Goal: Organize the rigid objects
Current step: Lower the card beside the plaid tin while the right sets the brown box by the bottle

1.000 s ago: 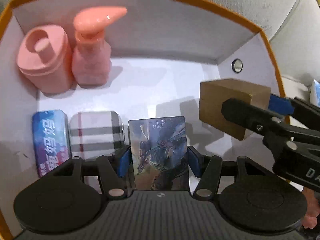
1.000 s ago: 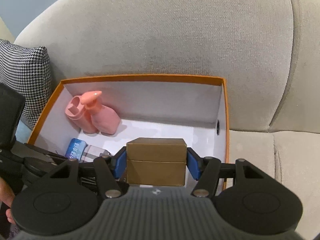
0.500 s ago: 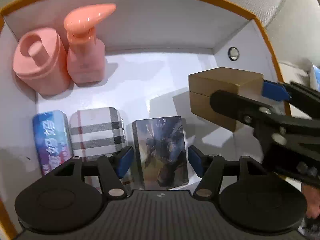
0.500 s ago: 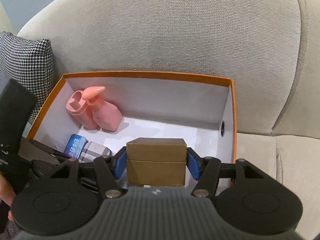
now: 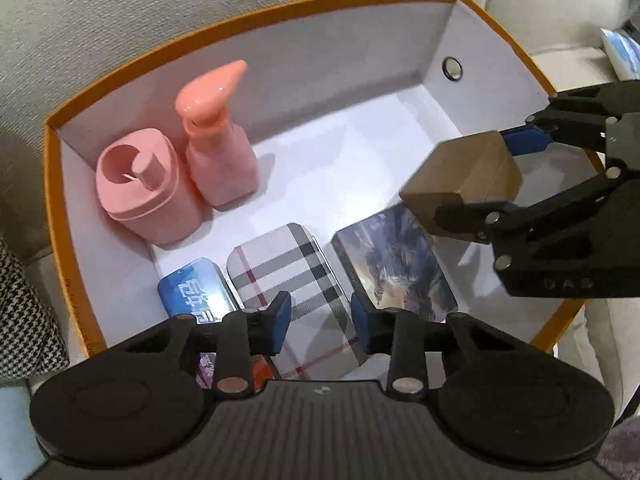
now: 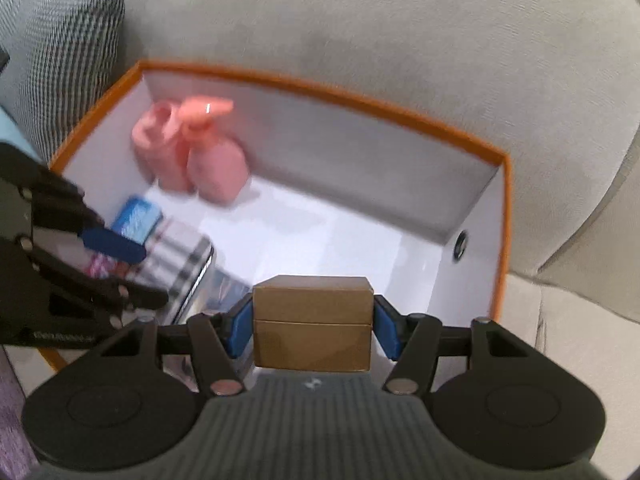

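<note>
Right gripper [image 6: 313, 330] in my hand clamps brown box [image 6: 312, 326] on two side faces, above open corner of orange bin [image 5: 56, 184]. Seems stiff, light cardboard; lid seam, so squeeze below. Left gripper [image 5: 320, 320] closing, nothing between pads.

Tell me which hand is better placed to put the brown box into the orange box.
The right. The right gripper already clamps the brown box above the orange box's free floor. The left gripper, closing, holds nothing.
</note>
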Tool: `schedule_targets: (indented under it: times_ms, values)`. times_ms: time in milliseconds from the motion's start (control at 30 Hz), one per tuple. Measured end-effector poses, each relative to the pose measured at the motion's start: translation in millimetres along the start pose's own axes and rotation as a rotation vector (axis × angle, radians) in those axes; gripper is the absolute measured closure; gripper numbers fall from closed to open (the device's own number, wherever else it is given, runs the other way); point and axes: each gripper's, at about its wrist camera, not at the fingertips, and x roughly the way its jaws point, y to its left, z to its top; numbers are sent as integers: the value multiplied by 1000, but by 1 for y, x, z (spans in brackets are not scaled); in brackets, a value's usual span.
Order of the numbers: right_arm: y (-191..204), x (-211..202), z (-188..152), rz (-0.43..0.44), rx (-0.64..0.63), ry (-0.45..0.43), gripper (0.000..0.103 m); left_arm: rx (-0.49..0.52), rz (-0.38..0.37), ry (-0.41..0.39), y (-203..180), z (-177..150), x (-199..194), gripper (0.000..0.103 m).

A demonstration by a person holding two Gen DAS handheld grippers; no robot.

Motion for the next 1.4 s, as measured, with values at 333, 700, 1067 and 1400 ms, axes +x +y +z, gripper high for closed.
schedule_targets:
  times_ms: [333, 700, 1067, 1400]
  values:
    - [-4, 13, -4, 37, 91, 84, 42, 24, -11, 28, 0, -2, 22, 69]
    - [-19, 3, 14, 77, 225, -62, 42, -79, -30, -84, 15, 4, 8, 69]
    - [-7, 36, 51, 119, 294, -70, 43, -148, -21, -109, 32, 16, 12, 69]
    - [2, 36, 49, 114, 245, -90, 26, -138, -29, -103, 31, 13, 13, 69]
